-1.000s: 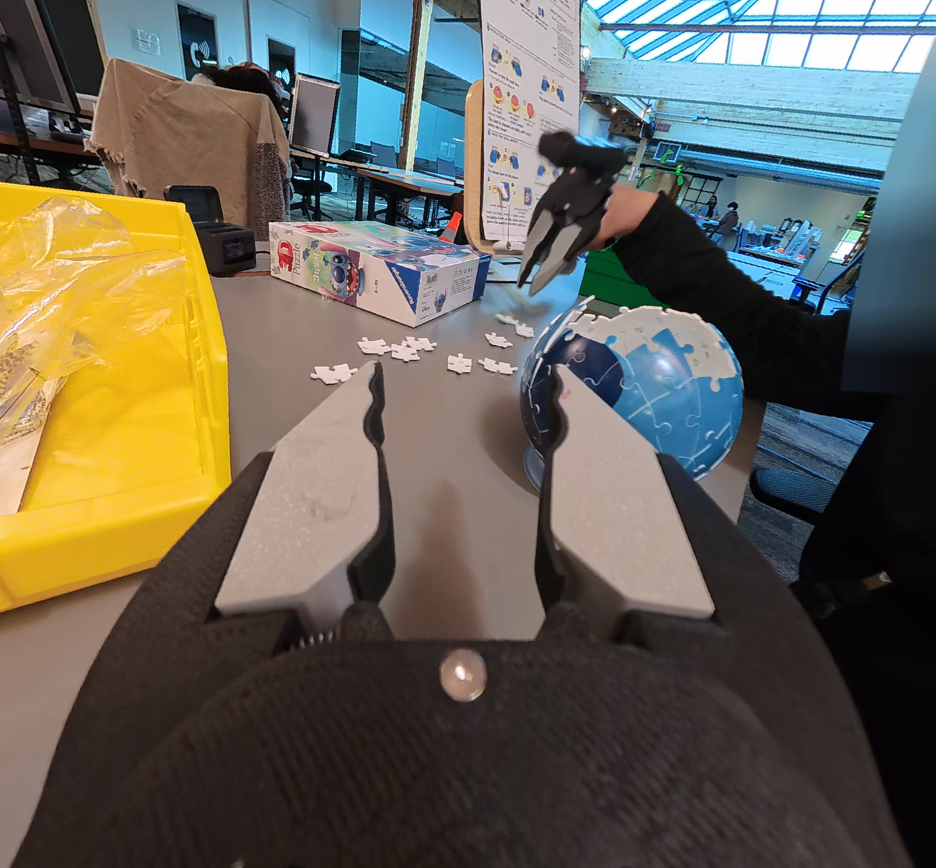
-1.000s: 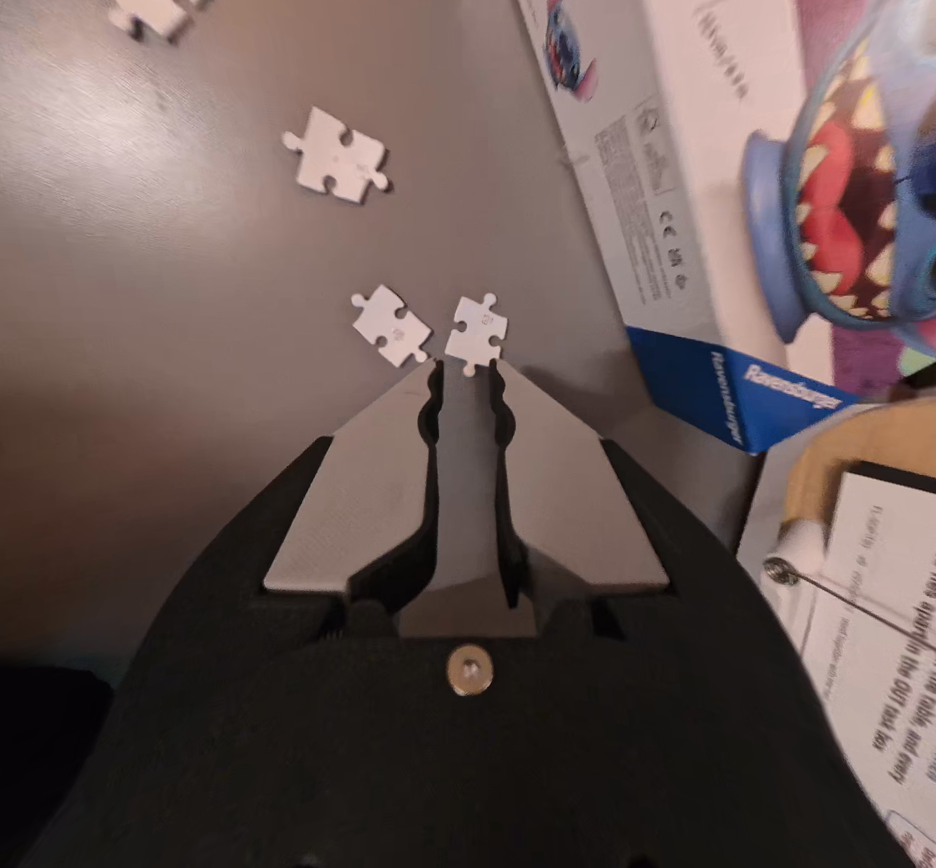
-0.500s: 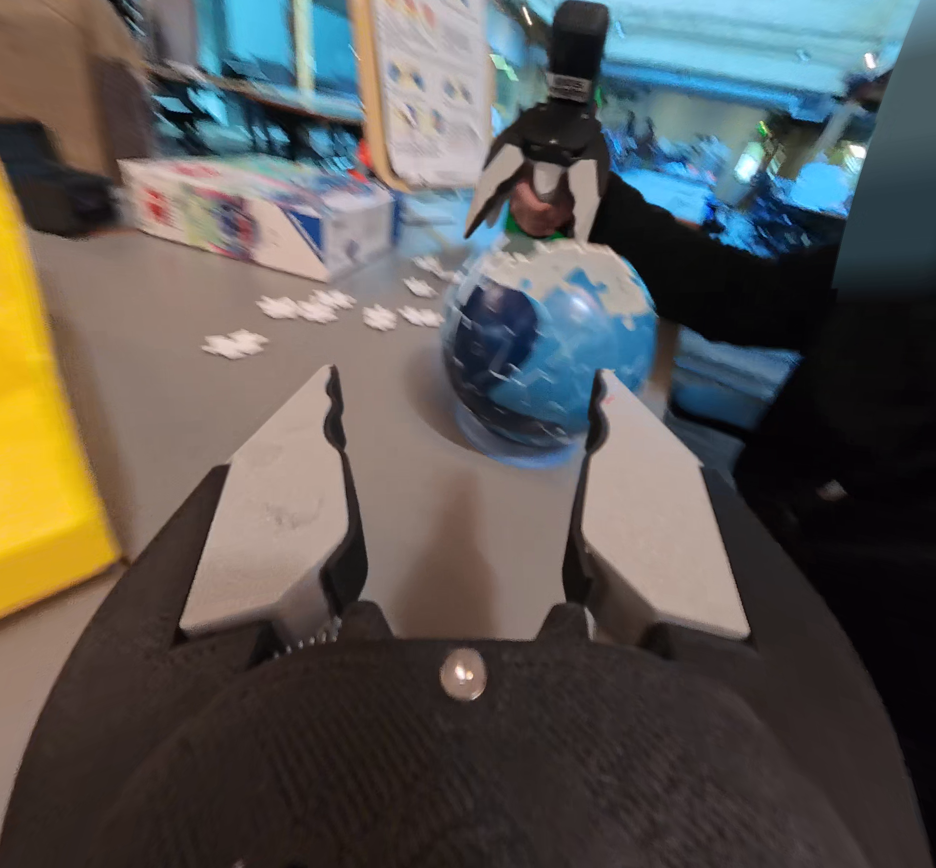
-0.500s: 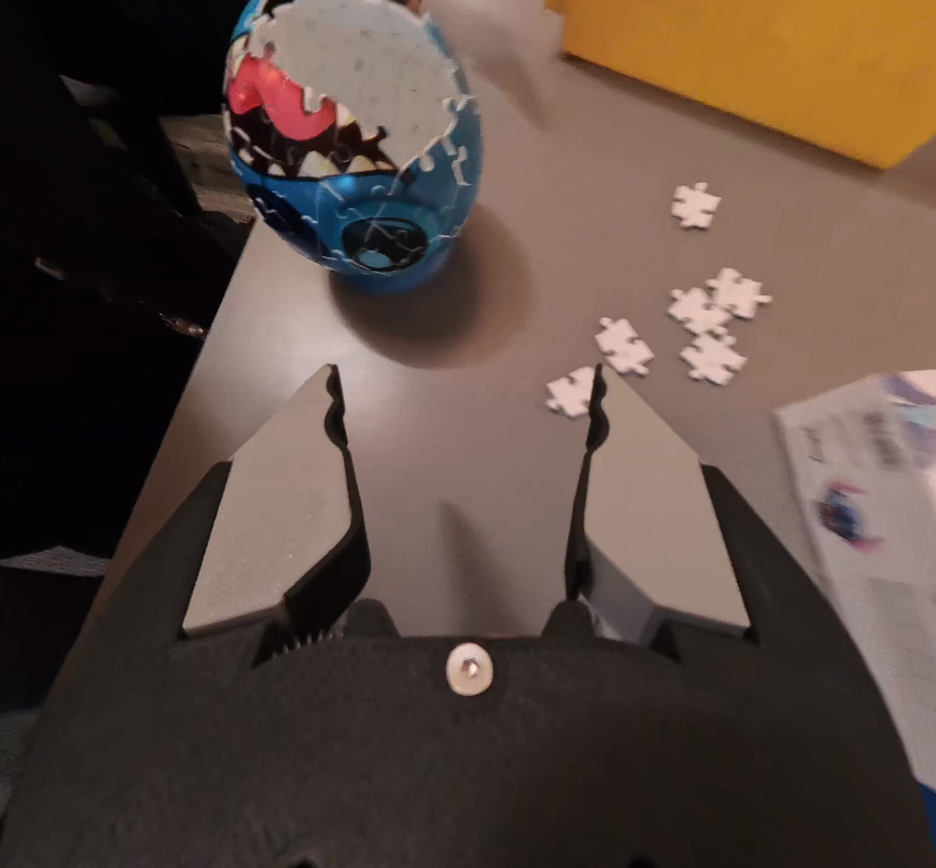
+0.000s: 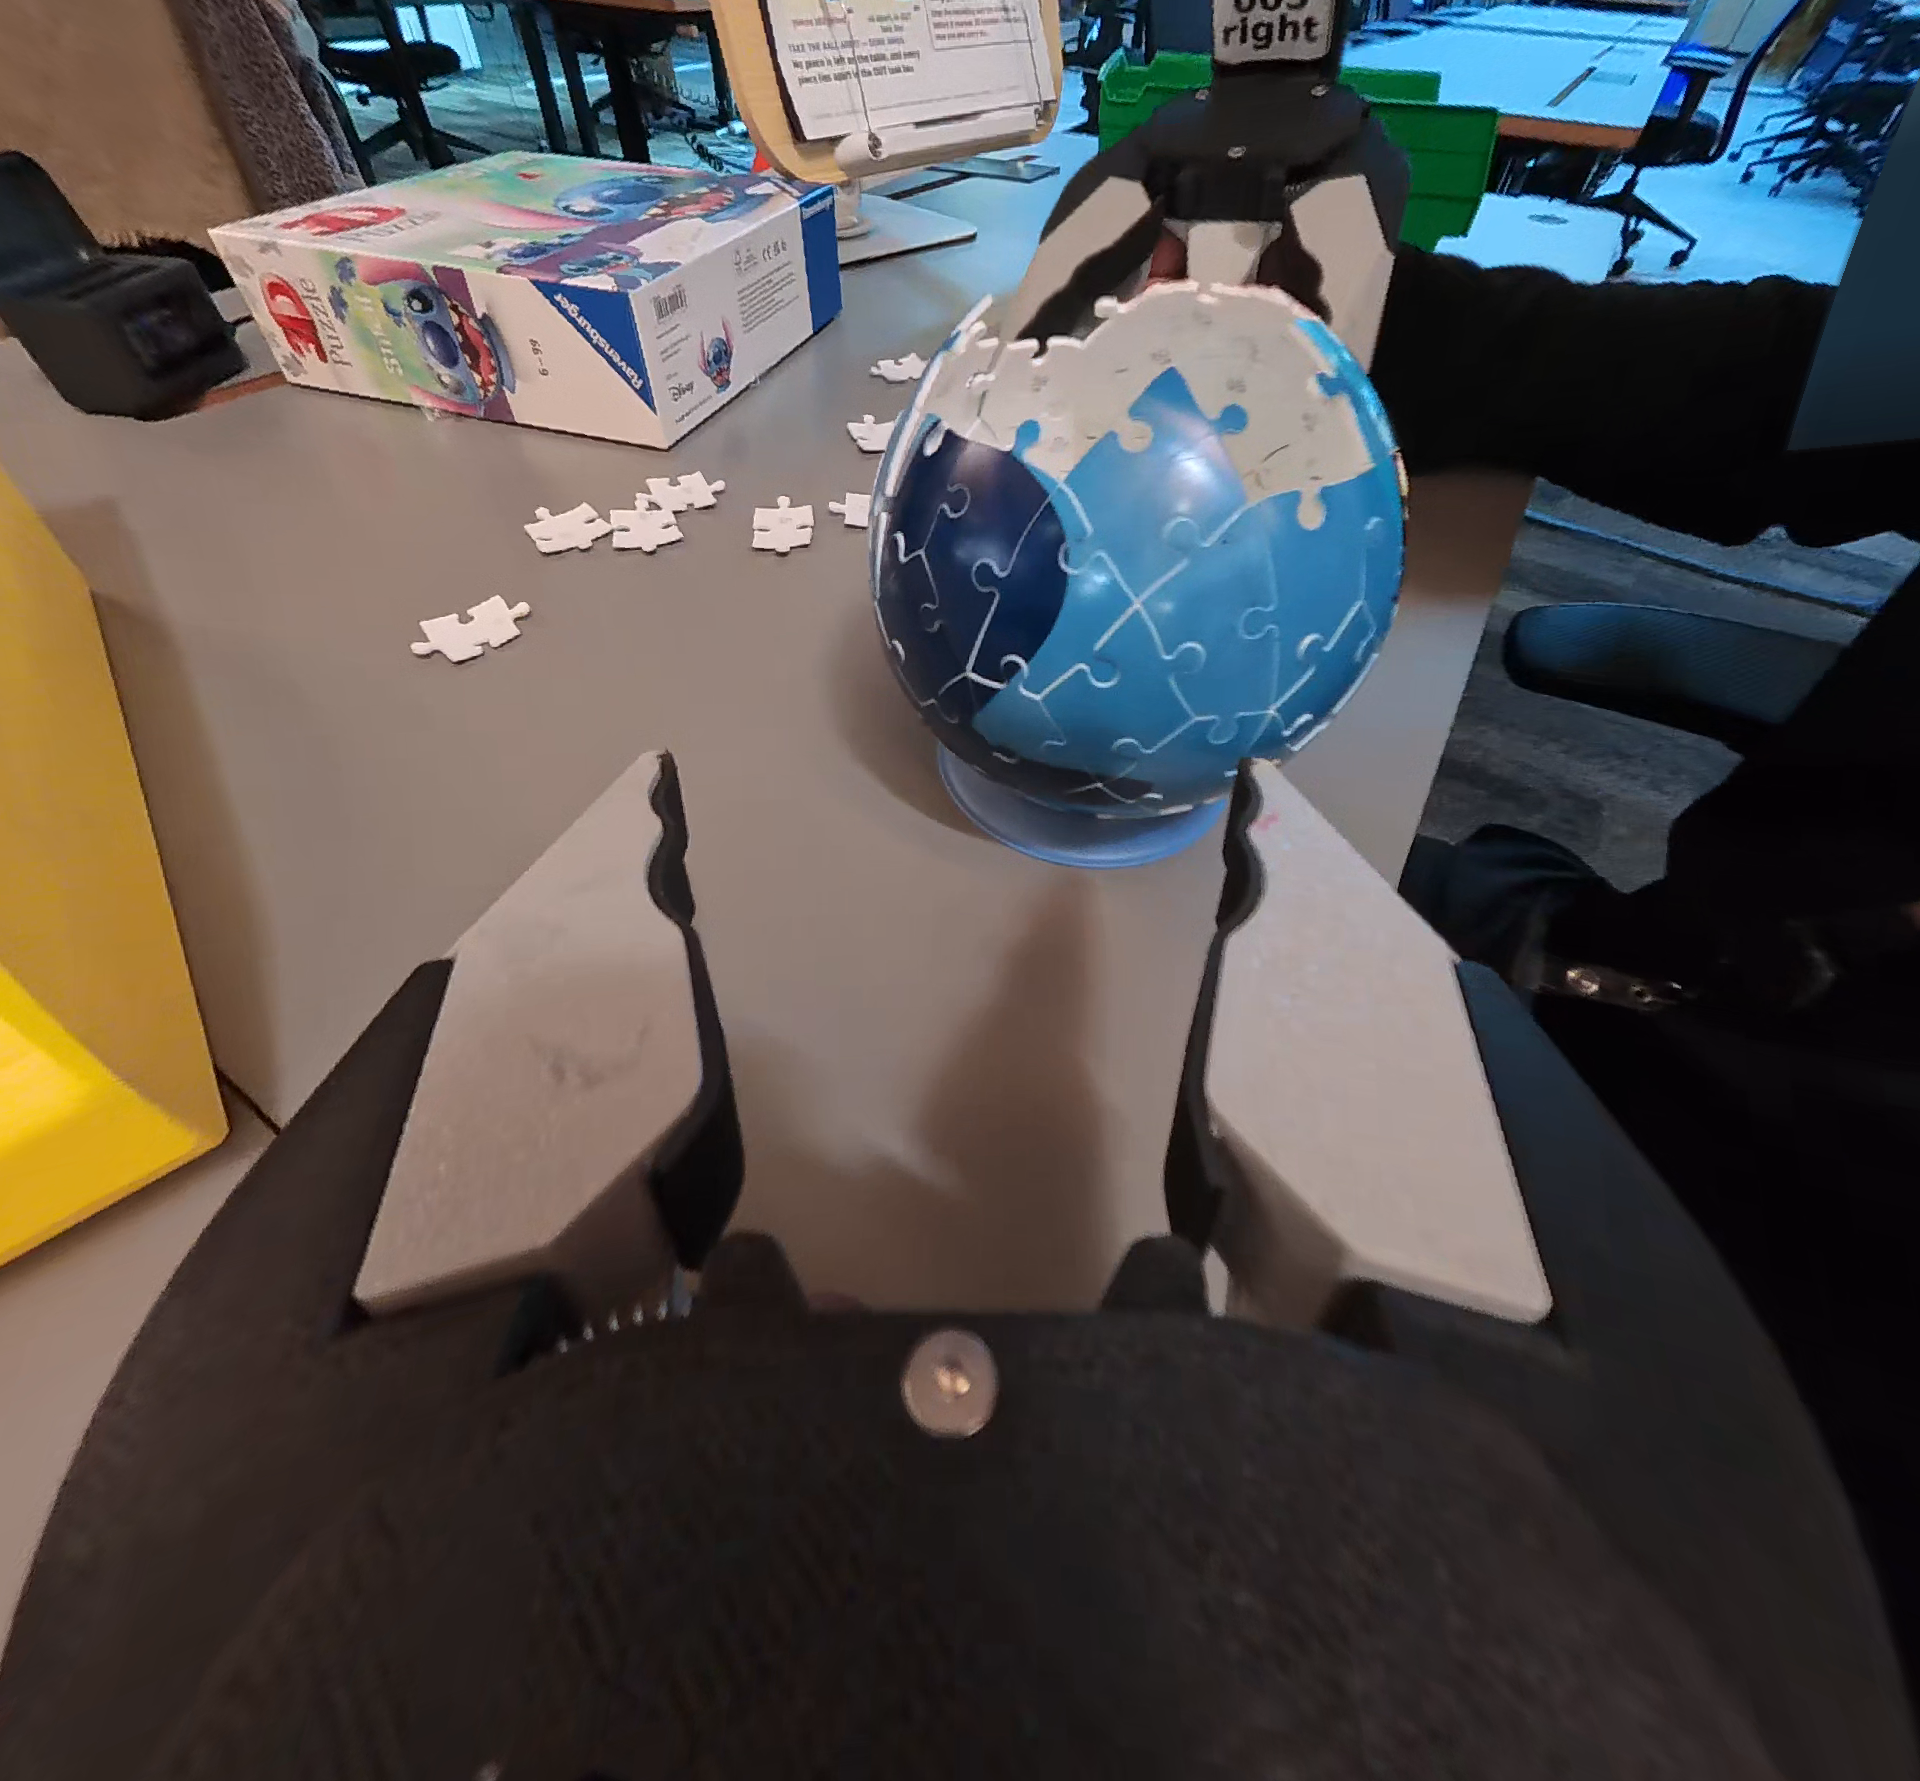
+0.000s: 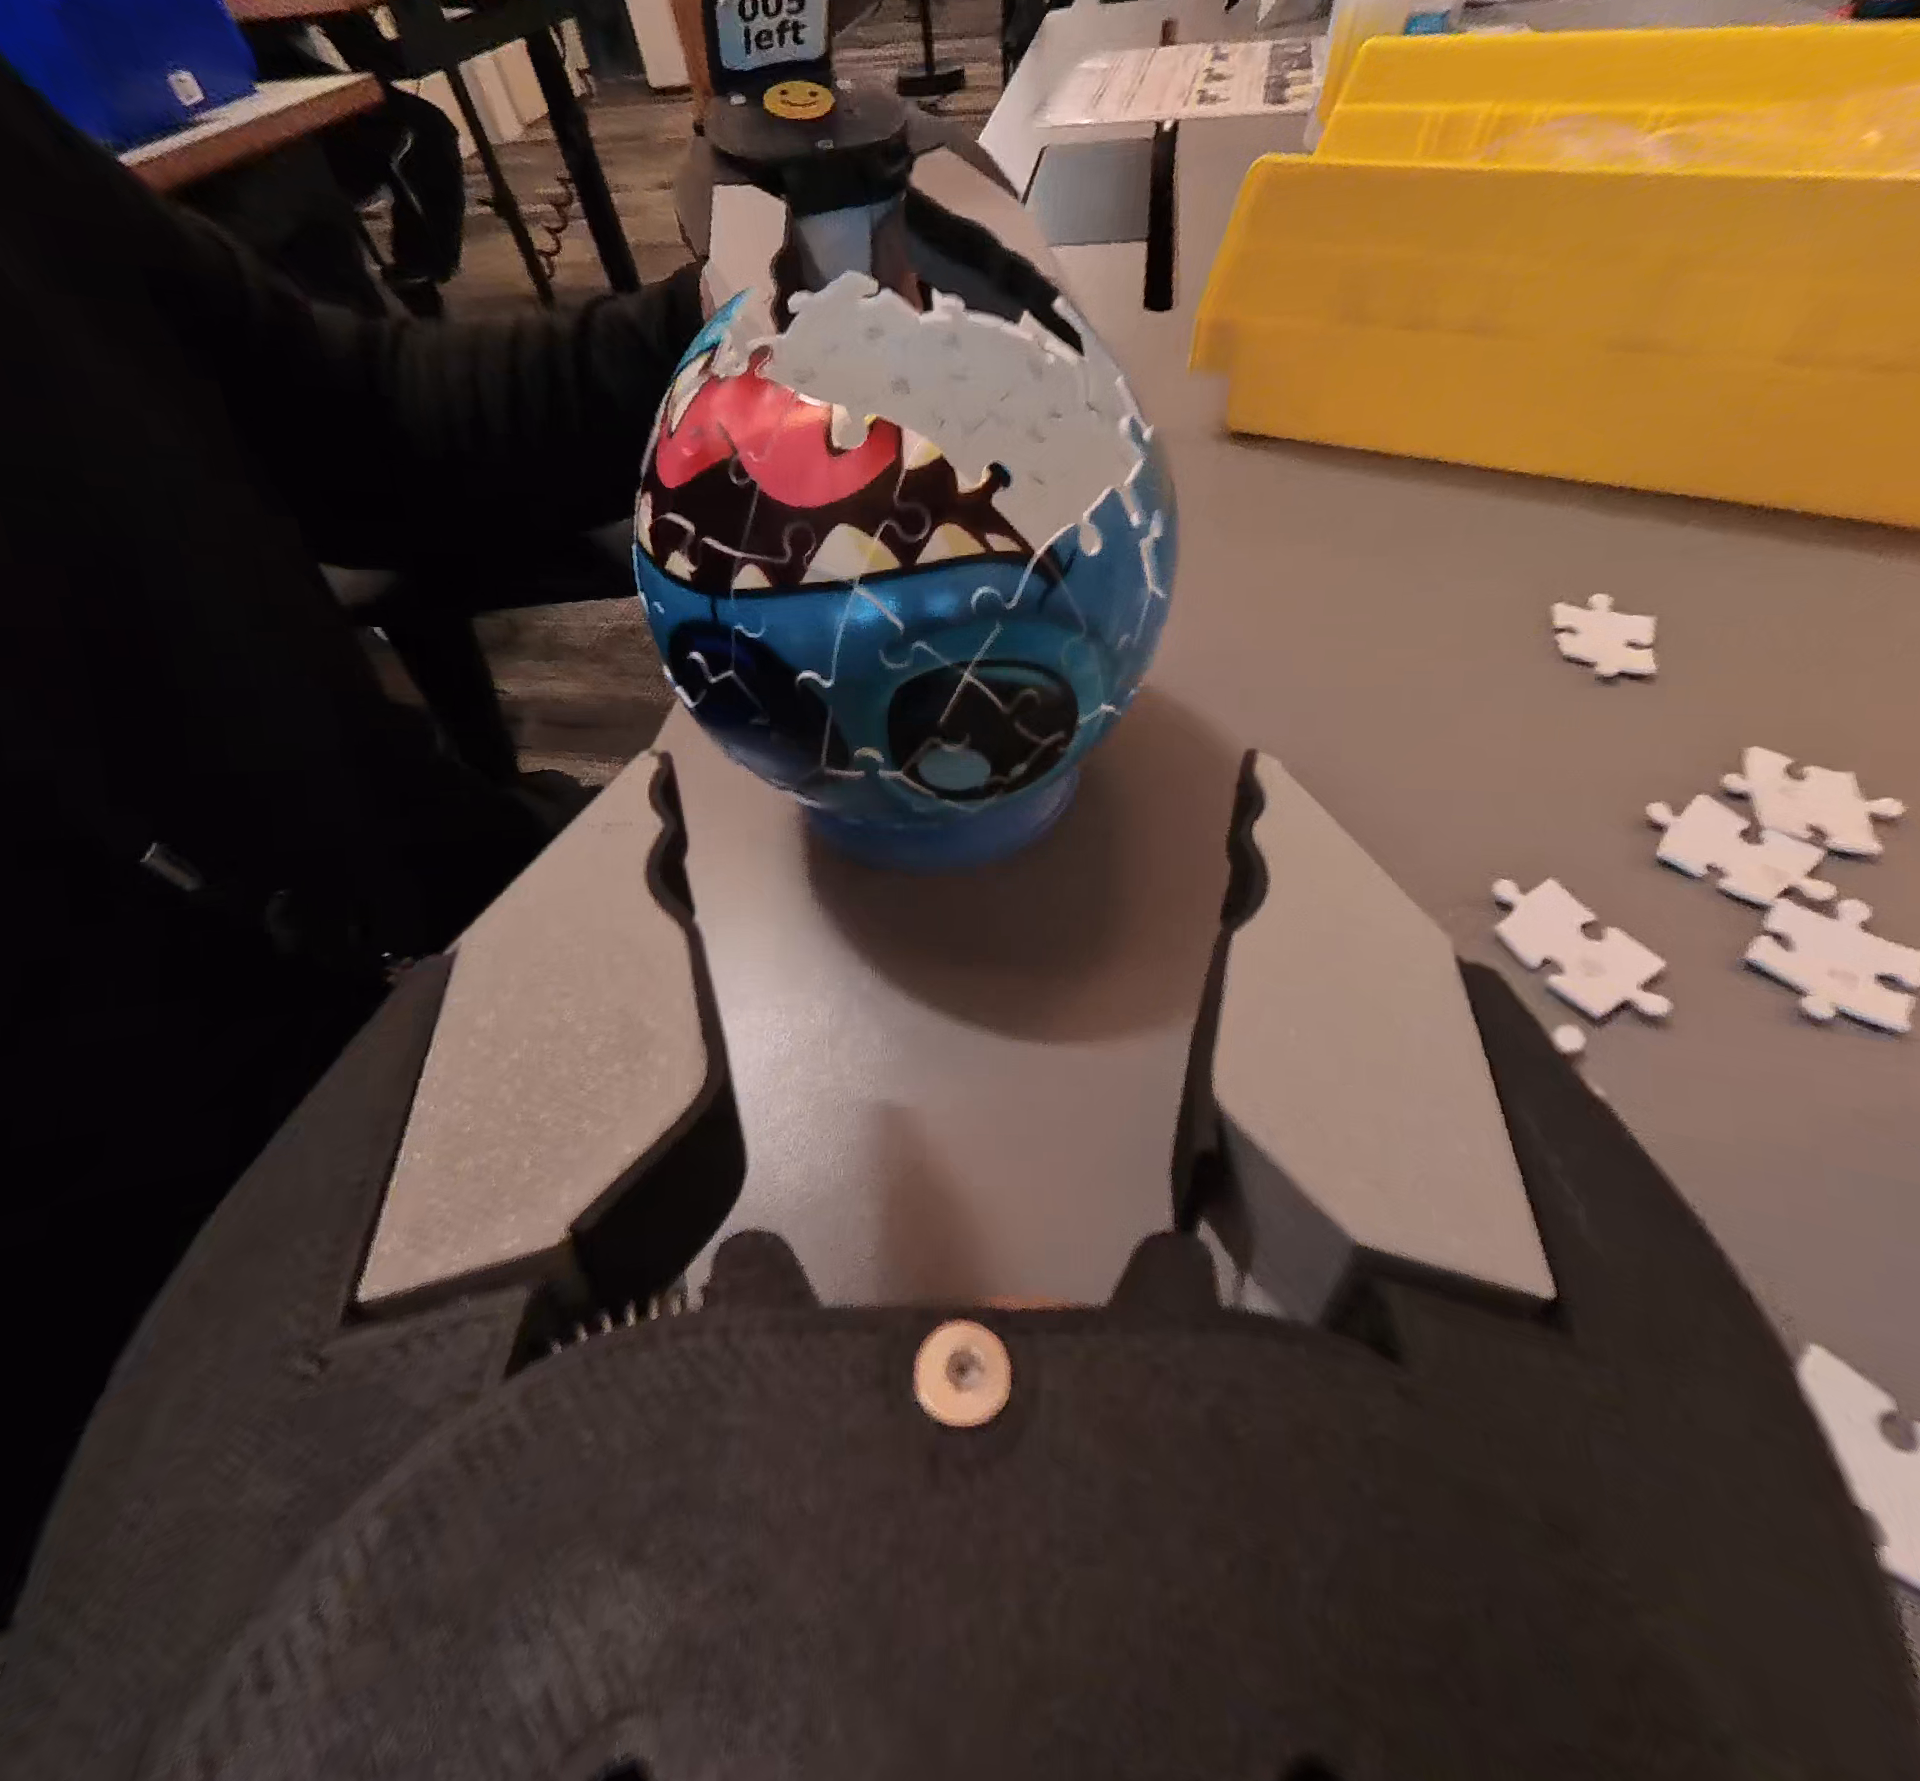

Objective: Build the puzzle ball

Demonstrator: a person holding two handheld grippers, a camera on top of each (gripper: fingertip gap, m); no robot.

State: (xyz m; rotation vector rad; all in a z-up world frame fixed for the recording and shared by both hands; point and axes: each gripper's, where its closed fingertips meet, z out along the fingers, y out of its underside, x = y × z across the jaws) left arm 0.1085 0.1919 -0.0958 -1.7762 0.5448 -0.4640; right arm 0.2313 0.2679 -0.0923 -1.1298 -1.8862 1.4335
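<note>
The partly built puzzle ball (image 5: 1138,578) sits upright on its round blue stand (image 5: 1075,822) at frame centre, its top open with a jagged white rim. The left gripper (image 5: 951,796) and the right gripper (image 6: 951,781) face it from opposite sides, each with fingers spread wide and empty. Loose white pieces (image 5: 644,521) lie on the grey surface (image 5: 675,692) at centre left, before the puzzle box (image 5: 540,297); closing both grippers gently on the ball's sides would likely steady it without popping seams.
</note>
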